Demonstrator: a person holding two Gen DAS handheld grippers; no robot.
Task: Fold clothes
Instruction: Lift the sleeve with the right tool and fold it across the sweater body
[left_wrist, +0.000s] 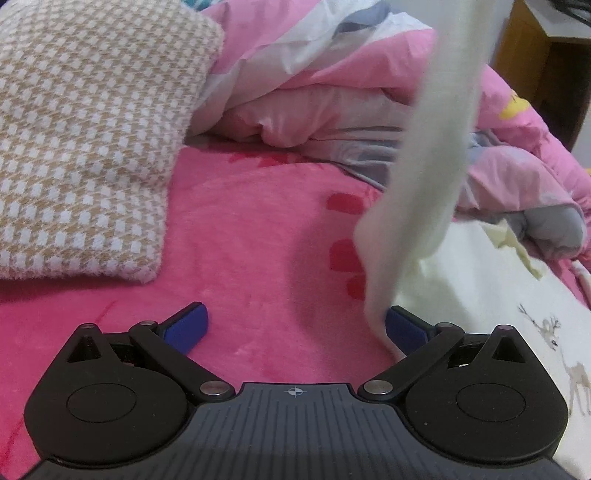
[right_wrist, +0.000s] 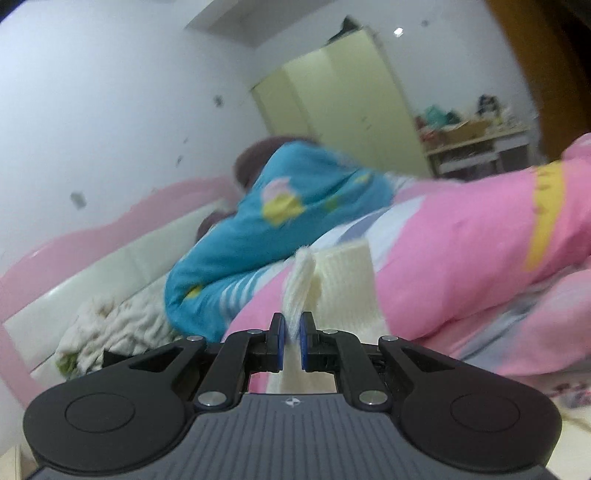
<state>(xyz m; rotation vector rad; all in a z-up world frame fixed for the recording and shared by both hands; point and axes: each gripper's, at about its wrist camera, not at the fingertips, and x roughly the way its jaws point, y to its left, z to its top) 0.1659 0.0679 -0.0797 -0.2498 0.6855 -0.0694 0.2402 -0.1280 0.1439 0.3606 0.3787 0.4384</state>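
Left wrist view: a folded houndstooth blanket (left_wrist: 81, 140), tan and white with a nubby pile, occupies the upper left. Below it, the plush pink bedsheet (left_wrist: 240, 236) fills the centre. The left claw (left_wrist: 295, 328) is released: its blue pads stand wide apart, nothing clamped between them. A cream knit garment (left_wrist: 424, 177), fine-ribbed and blurred, hangs as a long strip from the top right of the frame down to the right pad, which its lower end touches. Behind it lies a rumpled pink-and-grey quilt (left_wrist: 332, 96). At lower right, a cream cloth printed with deer (left_wrist: 517, 314) lies flat.

Right wrist view: a padded white headboard with pink trim (right_wrist: 110, 258) runs along the left. At centre sits a bunched teal quilt (right_wrist: 280, 206). The right claw (right_wrist: 291, 332) is clenched on a ribbed edge of the garment (right_wrist: 343, 280), which stands above the pads. A pale yellow wardrobe (right_wrist: 340, 107) stands upper centre.
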